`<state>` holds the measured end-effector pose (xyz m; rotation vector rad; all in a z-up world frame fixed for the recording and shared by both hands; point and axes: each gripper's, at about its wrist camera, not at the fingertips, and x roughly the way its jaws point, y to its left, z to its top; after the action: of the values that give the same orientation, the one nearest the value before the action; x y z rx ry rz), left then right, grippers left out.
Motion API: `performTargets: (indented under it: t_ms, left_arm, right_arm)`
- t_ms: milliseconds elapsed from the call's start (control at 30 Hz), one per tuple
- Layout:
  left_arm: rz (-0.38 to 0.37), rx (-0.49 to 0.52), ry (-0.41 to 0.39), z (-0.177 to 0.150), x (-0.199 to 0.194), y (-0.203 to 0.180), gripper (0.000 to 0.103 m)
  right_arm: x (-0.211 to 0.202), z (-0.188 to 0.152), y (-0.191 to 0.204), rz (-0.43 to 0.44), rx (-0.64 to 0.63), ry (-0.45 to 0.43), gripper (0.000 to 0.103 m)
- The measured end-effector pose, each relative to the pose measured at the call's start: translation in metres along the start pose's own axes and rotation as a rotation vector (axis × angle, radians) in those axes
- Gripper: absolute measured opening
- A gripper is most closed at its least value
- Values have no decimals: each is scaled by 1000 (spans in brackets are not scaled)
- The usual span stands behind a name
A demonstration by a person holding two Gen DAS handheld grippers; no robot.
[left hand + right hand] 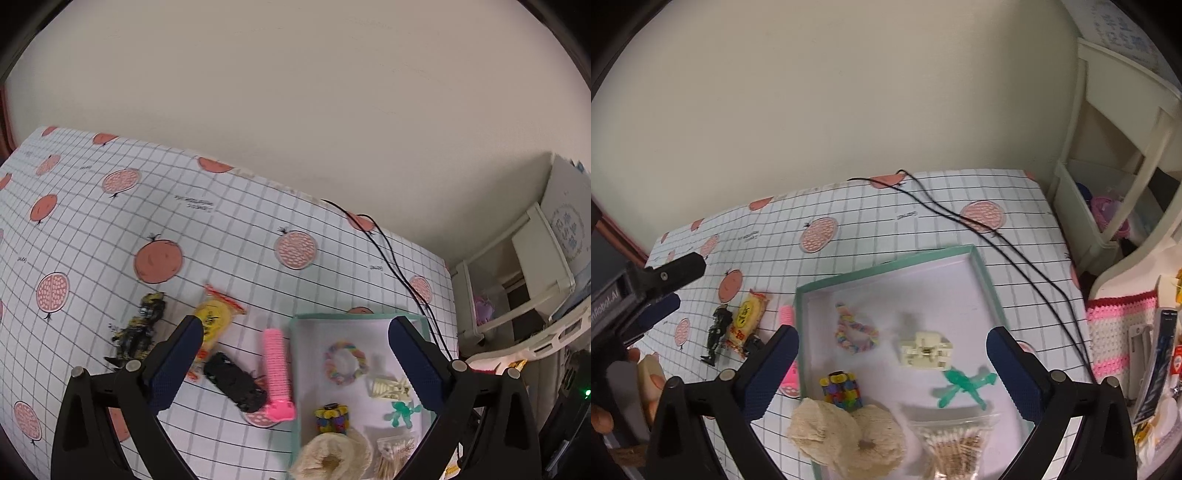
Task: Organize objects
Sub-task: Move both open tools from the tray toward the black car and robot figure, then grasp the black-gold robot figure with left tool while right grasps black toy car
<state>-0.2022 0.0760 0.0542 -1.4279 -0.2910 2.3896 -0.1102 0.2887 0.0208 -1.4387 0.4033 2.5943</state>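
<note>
A white tray with a green rim [886, 266] holds a pastel bracelet [855, 332], a cream hair claw [925, 350], a green figure [964, 384], a multicoloured bead piece [840, 391], a beige scrunchie [846, 439] and a packet of cotton swabs [956, 446]. My right gripper [892, 332] hovers open above the tray, holding nothing. Left of the tray [295, 369] on the tablecloth lie a pink hair roller [277, 373], a black hair piece [236, 382], a yellow snack packet [214, 325] and a black-and-yellow toy [138, 332]. My left gripper [295, 323] is open over them and empty.
Two black cables [997, 240] cross the checked tablecloth behind the tray toward the right edge. A white shelf unit [1108, 166] stands to the right, with a pink crocheted cloth [1115, 332] and clutter below it. A plain wall rises behind the table. A hand [602, 417] holds the left gripper.
</note>
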Motion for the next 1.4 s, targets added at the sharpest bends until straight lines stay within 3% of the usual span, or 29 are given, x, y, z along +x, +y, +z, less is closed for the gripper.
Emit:
performTargets:
  t_ms: [367,567,900,1233,1400]
  left_arm:
    - [124,-76,-50,20,-27,83,100]
    - [209,-100,-20,22,-23,120,100]
    - [192,-142,87,11,13,139,100]
    - [198,-122,214,-7,56,140,100]
    - [198,-118,250,-15,72,140,100]
  right_arm:
    - [30,-15,60,89,-111,36,103]
    - [46,-24,97,151,-173,45,103]
    - [80,-43,138,226,-267,88,102]
    - [102,-57,157,205,-359,94,84]
    - [112,-62,164,199,-374,109,83]
